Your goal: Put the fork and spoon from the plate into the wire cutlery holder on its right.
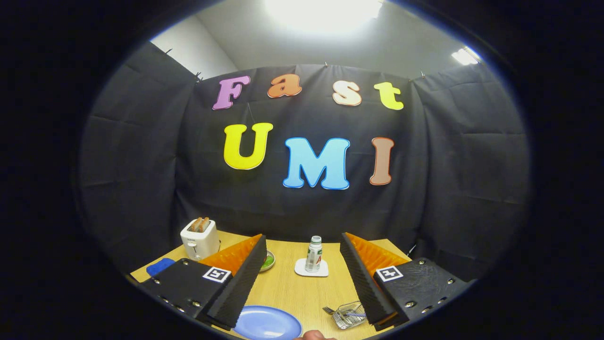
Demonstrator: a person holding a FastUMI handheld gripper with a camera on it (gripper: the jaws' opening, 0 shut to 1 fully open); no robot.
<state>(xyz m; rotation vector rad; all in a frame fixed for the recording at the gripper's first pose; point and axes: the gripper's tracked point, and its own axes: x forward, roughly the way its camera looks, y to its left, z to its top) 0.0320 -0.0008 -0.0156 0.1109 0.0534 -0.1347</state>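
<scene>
My gripper is open and held high above the wooden table, with nothing between its fingers. Below, by the left finger, lies a blue plate whose visible surface is bare. To its right, by the right finger, sits the wire cutlery holder. A fork lies in it with its tines poking out toward the plate, and a blue-handled piece lies in it too. Whether that piece is the spoon I cannot tell.
A white toaster with bread stands at the far left, with a blue pad beside it. A small dish with something green peeks from behind the left finger. A bottle stands on a white coaster mid-table. Part of a hand shows by the plate.
</scene>
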